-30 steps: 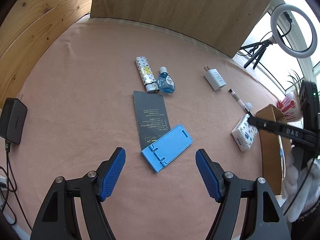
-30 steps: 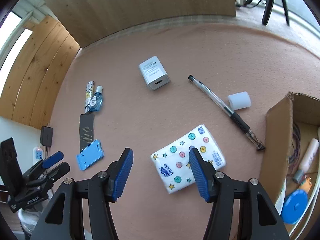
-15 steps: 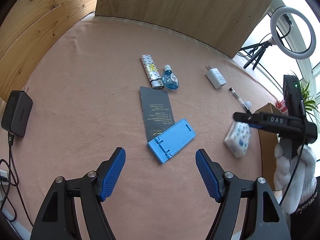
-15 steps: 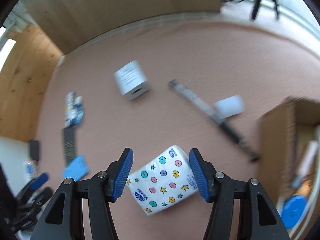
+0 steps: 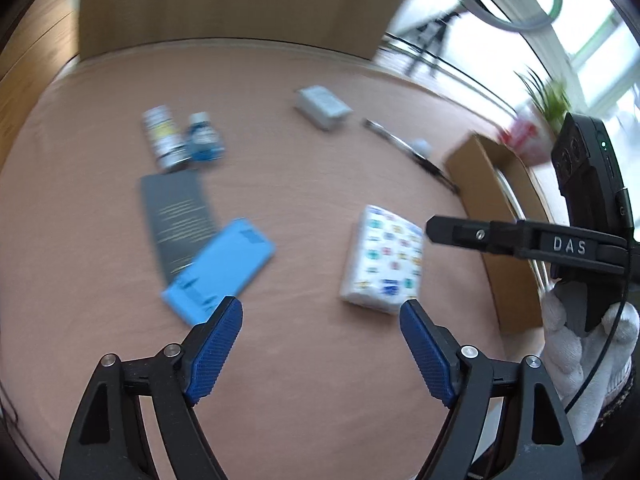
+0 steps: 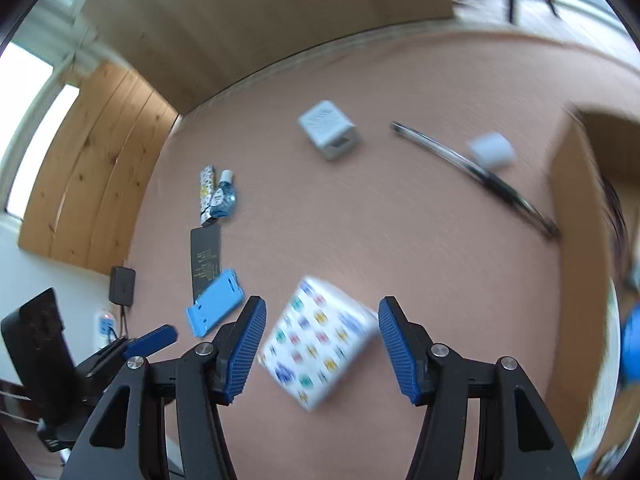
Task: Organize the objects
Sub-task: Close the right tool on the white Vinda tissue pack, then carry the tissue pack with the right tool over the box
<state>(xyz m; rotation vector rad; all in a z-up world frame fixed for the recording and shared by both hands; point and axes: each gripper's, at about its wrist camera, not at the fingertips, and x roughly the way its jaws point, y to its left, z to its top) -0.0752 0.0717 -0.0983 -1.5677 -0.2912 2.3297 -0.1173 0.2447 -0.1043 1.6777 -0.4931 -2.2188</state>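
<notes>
A white tissue pack (image 6: 320, 344) with coloured dots lies on the pink tabletop (image 6: 400, 240), straddled by my right gripper (image 6: 322, 302). The blue pads (image 6: 244, 340) stand on either side of it without clearly pressing, so the gripper is open. In the left wrist view the pack (image 5: 384, 260) lies flat under the right gripper's black finger (image 5: 436, 230). My left gripper (image 5: 320, 302) is open over bare tabletop, its jaws opening and nothing between them. A blue phone stand (image 5: 220, 268) lies just beyond its left fingertip, partly on a dark card (image 5: 178, 216).
A lighter (image 5: 164, 138), a blue drop bottle (image 5: 204, 140), a white charger (image 5: 324, 106), a pen (image 6: 472, 176) and a small white cylinder (image 6: 490, 150) lie farther back. An open cardboard box (image 5: 492, 220) stands at the right. A black adapter (image 6: 122, 290) sits at the left edge.
The left gripper has swung right, bringing the tissue pack toward the view's middle, and its jaws stand wider. The right gripper has rolled and closed in over the pack.
</notes>
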